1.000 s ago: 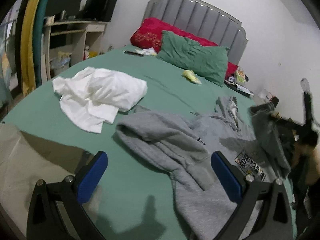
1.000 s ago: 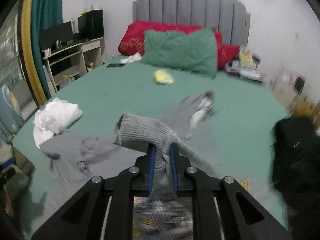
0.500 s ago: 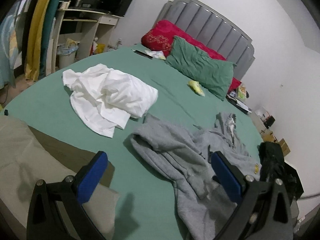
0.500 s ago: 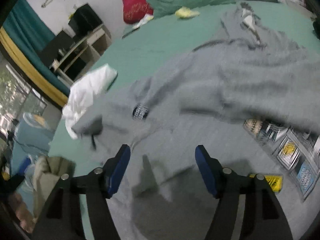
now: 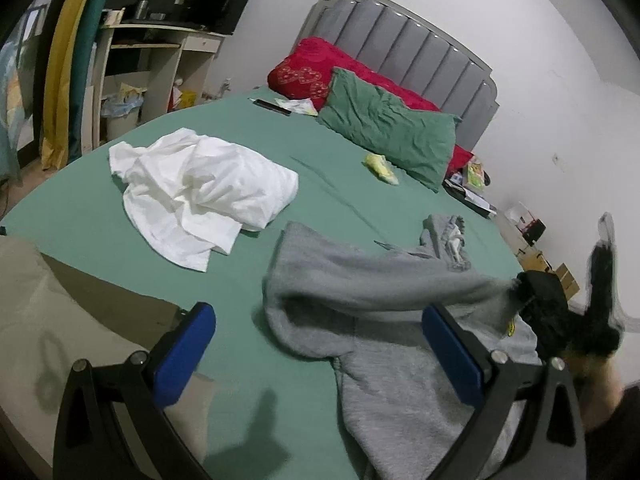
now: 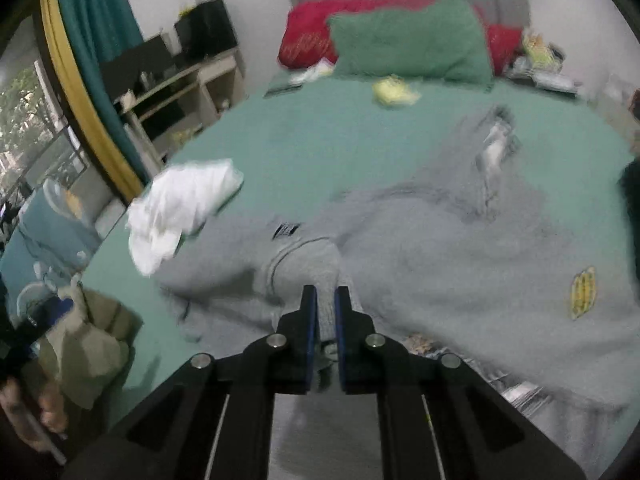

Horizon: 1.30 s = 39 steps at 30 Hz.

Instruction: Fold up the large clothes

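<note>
Grey hoodie (image 6: 460,240): spread crumpled over the green bedsheet (image 5: 340,184), directly ahead of both pairs of fingers; hood end lies farthest from them, toward the pillows.

Right gripper (image 6: 326,304): blue fingers drawn close, pinching a fold of the grey hoodie, apparently a sleeve, that rises between them. A yellow patch (image 6: 582,294) on the hoodie sits to the right of these fingers.

Left gripper (image 5: 320,344): blue fingers spread wide, nothing between them; held above the bed, the hoodie's bulk ahead and toward its right finger.

White garment (image 5: 200,192): bunched heap on the sheet, ahead and left of the left fingers, apart from the hoodie.

Green pillow (image 5: 388,124) and red pillow (image 5: 308,68): far end of the bed, against the grey headboard (image 5: 404,44)
</note>
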Motion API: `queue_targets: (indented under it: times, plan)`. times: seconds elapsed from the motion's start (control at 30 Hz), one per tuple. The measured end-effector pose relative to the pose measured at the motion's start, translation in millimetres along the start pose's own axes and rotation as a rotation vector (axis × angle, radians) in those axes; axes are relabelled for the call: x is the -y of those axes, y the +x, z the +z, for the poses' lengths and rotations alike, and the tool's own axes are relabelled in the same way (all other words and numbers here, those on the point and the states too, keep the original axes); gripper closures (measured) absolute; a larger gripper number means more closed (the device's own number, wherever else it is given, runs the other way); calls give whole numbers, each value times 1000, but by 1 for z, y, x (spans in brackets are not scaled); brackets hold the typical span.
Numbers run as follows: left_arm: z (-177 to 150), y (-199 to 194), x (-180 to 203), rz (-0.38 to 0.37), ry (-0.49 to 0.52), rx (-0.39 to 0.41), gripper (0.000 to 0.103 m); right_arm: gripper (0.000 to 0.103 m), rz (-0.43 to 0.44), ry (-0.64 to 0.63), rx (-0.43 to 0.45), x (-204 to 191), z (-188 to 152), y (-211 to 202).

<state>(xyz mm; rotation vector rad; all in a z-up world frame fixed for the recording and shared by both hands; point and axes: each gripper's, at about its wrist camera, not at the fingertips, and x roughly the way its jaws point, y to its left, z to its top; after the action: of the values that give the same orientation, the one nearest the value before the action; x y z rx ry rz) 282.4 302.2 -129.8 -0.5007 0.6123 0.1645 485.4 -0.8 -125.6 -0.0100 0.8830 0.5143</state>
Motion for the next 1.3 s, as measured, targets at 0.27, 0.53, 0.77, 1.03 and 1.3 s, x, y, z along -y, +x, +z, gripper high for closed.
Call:
queue_targets:
  times: [0.27, 0.53, 0.77, 1.03, 1.3]
  plan:
    - [-18, 26, 40, -28, 79, -45, 0, 95, -208, 28, -35, 156, 34, -69]
    - [-42, 62, 67, -6, 120, -75, 0, 92, -222, 128, -248, 264, -55, -17]
    - [-54, 95, 47, 37, 81, -118, 0, 27, -194, 133, -25, 287, -37, -13]
    - [-52, 103, 25, 70, 22, -119, 0, 27, -3, 156, -71, 288, 61, 121]
    - [-51, 108, 24, 113, 111, -128, 0, 80, 44, 176, -192, 252, 105, 240]
